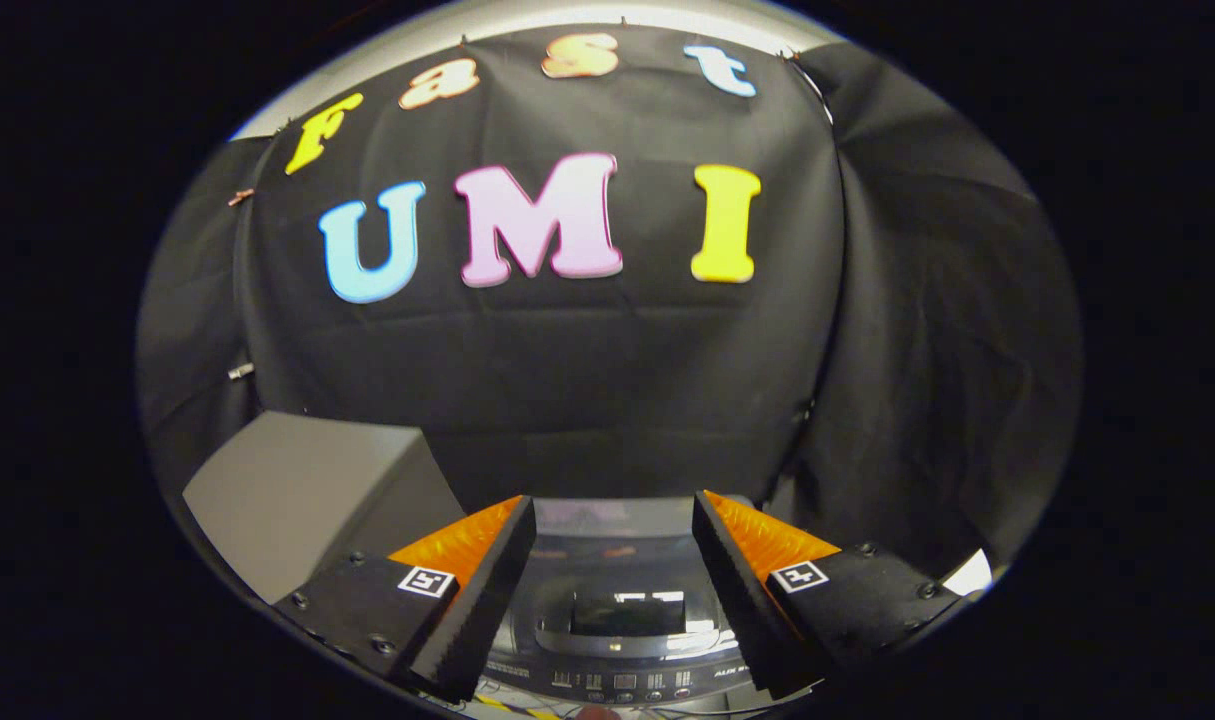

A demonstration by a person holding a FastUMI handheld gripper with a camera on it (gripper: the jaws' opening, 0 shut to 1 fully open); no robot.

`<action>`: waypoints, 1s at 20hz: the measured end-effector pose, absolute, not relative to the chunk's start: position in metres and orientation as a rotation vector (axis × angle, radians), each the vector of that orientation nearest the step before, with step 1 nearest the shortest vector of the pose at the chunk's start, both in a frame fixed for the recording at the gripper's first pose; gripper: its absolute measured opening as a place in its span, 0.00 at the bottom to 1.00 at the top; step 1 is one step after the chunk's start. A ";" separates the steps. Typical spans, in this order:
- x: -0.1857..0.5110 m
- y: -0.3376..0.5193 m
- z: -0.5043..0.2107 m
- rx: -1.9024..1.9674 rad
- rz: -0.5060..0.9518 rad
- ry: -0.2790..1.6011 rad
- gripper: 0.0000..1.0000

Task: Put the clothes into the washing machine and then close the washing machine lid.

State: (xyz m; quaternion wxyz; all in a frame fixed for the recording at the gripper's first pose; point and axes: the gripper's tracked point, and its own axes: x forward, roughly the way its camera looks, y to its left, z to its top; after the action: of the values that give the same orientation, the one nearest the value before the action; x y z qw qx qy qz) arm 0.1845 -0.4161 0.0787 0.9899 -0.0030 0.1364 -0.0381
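Note:
My gripper (614, 515) is open, its two fingers spread wide with nothing between them. Below and between the fingers lies the top of the washing machine (612, 620), dark and glossy, with a lid handle recess in its middle. A row of buttons on its control panel (622, 682) runs along its near edge. The lid looks flat and down, though the fingers cover both of its sides. No clothes are in sight.
A grey box (307, 495) with a slanted top stands left of the machine, just beyond the left finger. Black cloth walls (617, 380) close in the booth behind and to the right, right behind the machine.

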 end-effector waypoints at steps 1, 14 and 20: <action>0.183 -0.412 0.099 0.006 -0.063 0.224 0.99; 0.140 -0.380 0.190 0.013 -0.013 -0.060 0.98; 0.139 -0.377 0.191 -0.028 -0.045 -0.053 0.98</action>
State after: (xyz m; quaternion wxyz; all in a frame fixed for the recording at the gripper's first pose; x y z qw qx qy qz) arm 0.1386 -0.3770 0.1910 0.9993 -0.0142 -0.0264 -0.0225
